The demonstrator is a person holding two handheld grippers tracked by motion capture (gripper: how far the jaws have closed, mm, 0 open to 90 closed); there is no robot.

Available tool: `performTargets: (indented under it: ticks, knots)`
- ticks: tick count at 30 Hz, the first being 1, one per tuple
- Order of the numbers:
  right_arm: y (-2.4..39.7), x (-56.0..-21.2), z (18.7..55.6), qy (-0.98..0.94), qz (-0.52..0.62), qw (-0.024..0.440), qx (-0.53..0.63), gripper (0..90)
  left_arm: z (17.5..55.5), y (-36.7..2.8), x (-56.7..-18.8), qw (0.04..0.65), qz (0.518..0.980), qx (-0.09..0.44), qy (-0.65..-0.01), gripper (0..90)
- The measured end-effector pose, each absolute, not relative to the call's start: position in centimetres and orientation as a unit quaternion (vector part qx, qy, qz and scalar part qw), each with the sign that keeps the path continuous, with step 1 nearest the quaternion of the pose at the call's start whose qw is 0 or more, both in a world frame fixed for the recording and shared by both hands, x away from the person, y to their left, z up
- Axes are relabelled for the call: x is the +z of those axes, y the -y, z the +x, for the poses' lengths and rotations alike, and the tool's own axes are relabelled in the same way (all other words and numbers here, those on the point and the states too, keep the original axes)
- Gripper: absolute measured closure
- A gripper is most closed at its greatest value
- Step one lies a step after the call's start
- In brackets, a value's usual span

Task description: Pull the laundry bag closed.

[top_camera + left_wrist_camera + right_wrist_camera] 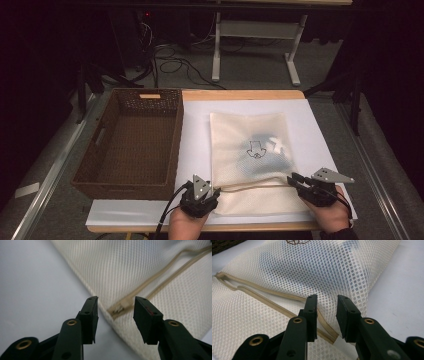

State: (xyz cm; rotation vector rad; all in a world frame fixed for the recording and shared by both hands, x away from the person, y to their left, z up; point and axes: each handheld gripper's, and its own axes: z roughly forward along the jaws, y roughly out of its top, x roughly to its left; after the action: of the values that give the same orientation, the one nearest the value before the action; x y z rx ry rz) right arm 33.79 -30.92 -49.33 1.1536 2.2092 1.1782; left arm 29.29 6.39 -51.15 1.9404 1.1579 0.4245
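- Left gripper (pixel 115 307): its black jaws stand apart around the small zipper pull (pixel 119 309), not pinching it; centre it before closing.
- Right gripper (pixel 327 305): jaws parted, nothing pinched, over the tan zipper's (pixel 287 312) other end; clamp there to brace.
- The cream mesh laundry bag (pixel 252 155) lies flat on the white board (pixel 195 125), beside the brown wicker basket (pixel 131 142).

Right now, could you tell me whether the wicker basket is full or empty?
Empty: the wicker basket shows only its bare woven floor.
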Motion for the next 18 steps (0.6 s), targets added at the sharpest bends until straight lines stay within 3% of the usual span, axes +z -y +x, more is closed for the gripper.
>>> performTargets:
  ticks: [6, 18]
  knots:
    - [30.5, -49.1, 33.5, -0.785, 0.410, 0.188, 0.425, 71.3, 29.8, -6.5, -52.4, 0.404, 0.762, 0.138, -0.488, 55.4]
    - [24.6, -48.0, 32.0, -0.810, 0.337, 0.161, 0.452, 70.7, 30.1, -5.9, -52.6, 0.408, 0.760, 0.138, -0.488, 78.7]
